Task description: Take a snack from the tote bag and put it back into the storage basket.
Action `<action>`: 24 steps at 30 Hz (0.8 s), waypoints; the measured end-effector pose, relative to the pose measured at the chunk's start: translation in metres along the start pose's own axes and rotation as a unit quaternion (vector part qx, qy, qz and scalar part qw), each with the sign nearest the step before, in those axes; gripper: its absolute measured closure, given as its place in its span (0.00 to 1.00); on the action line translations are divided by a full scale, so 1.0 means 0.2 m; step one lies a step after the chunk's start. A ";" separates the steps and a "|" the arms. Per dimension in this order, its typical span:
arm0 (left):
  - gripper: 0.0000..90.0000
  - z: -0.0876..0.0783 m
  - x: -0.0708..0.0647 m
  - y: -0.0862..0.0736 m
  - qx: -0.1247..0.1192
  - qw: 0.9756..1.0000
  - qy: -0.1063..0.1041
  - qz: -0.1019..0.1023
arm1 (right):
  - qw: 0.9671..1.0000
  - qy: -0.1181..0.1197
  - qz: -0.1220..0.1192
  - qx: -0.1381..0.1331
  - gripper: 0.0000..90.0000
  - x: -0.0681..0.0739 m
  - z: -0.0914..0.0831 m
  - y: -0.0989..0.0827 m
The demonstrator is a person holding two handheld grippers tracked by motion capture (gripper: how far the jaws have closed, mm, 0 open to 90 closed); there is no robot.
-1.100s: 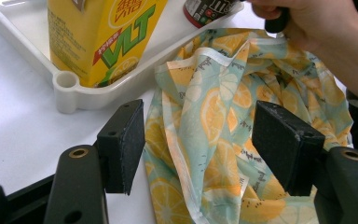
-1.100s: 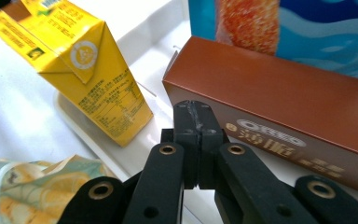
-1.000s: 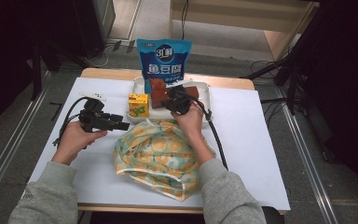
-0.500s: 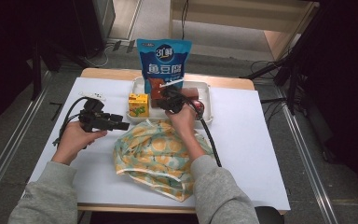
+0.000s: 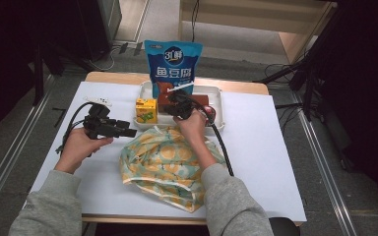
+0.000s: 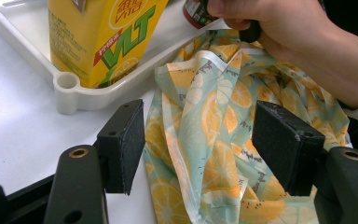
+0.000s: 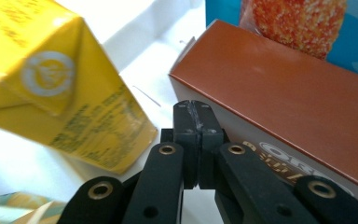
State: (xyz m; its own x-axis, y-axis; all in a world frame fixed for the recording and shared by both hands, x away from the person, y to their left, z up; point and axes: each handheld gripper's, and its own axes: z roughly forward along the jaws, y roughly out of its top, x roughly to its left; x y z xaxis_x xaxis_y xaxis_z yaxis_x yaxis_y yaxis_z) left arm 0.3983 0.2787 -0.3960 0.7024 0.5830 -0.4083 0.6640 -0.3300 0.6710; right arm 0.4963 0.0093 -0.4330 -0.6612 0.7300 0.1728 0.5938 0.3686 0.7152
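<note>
Fabric comes first: a soft shopping bag [image 5: 165,164] printed with orange slices lies crumpled on the white worktop [image 5: 275,162], nearest the person, between the two forearms. It looks light and limp, likely to sag and fold wherever it is lifted, so the hemmed mouth edge [image 6: 186,70] that lies just below the tray seems the best place to pinch, since a doubled seam should slip less than a single layer.

To its left, the left gripper [image 6: 200,144] rests low over the worktop with its jaws standing wide; the bag's cloth lies between them, but the pads do not press on it.

Farther on, the right gripper [image 7: 196,119] points into the white tray [image 5: 219,93], its jaws closed flat against each other with nothing between them. Their tips sit in the gap between the yellow lemon-tea carton [image 7: 60,88] and the brown biscuit box [image 7: 289,98], close to the box; whether they touch it I cannot tell. The carton should be stiff, light to middling, and easy to grip across its flat sides, though hard squeezing may dent it.

Behind the tray stands a blue fish-tofu pouch [image 5: 173,61].
</note>
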 end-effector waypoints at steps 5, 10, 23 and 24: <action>0.39 0.00 0.00 0.00 0.002 1.000 0.001 -0.001 | 1.000 0.018 0.009 -0.002 0.93 0.00 -0.04 0.00; 0.39 0.00 0.00 0.00 0.001 1.000 0.001 0.000 | 0.999 0.027 0.018 -0.006 0.81 -0.02 -0.09 0.00; 0.38 0.00 0.00 0.00 0.000 1.000 0.003 0.001 | 0.998 0.057 0.008 -0.014 0.64 -0.02 -0.25 0.01; 0.38 0.00 0.00 0.00 0.000 1.000 0.003 0.001 | 0.998 0.062 0.008 -0.015 0.62 -0.02 -0.27 0.00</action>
State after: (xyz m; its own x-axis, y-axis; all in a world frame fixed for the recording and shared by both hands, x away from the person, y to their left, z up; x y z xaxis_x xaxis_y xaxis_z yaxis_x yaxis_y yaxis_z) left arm 0.3977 0.2787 -0.3953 0.7017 0.5872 -0.4035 0.6628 -0.3302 0.6721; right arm 0.4745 -0.0244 -0.3972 -0.7044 0.6584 0.2650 0.5916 0.3384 0.7317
